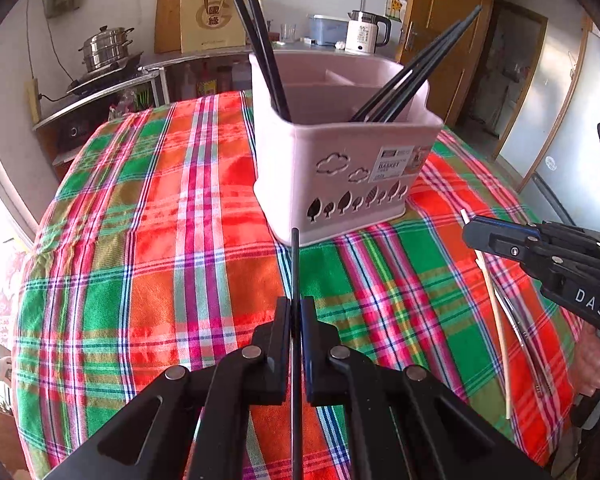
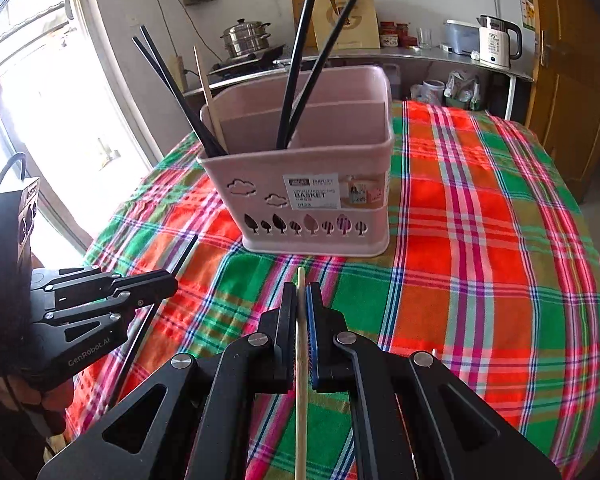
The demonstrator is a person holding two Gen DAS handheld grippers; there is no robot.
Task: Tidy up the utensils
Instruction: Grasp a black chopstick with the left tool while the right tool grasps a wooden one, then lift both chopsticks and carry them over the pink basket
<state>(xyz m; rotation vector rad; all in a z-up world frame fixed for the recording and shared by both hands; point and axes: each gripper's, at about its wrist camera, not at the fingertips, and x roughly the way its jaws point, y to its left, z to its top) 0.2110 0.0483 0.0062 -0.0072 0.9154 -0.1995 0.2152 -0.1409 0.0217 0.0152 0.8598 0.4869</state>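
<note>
A pink utensil basket (image 1: 296, 160) stands on the plaid tablecloth, just beyond both grippers. Several black chopsticks (image 1: 268, 60) lean in its compartments, and a wooden chopstick (image 2: 206, 92) leans among them. My left gripper (image 1: 296, 305) is shut on a black chopstick (image 1: 295, 260) that points toward the basket. My right gripper (image 2: 300, 300) is shut on a pale wooden chopstick (image 2: 300, 360), held above the cloth. In the left wrist view the right gripper (image 1: 466, 226) sits at the right edge with the pale stick (image 1: 498, 332) hanging below it. In the right wrist view the left gripper (image 2: 172, 280) is at the left.
The plaid tablecloth (image 2: 480, 240) covers the round table on all sides of the basket (image 2: 228, 168). Behind it runs a counter with a steel steamer pot (image 1: 106, 48), a white kettle (image 1: 366, 32) and a paper bag. A window is at the left, a wooden door (image 2: 572, 80) at the right.
</note>
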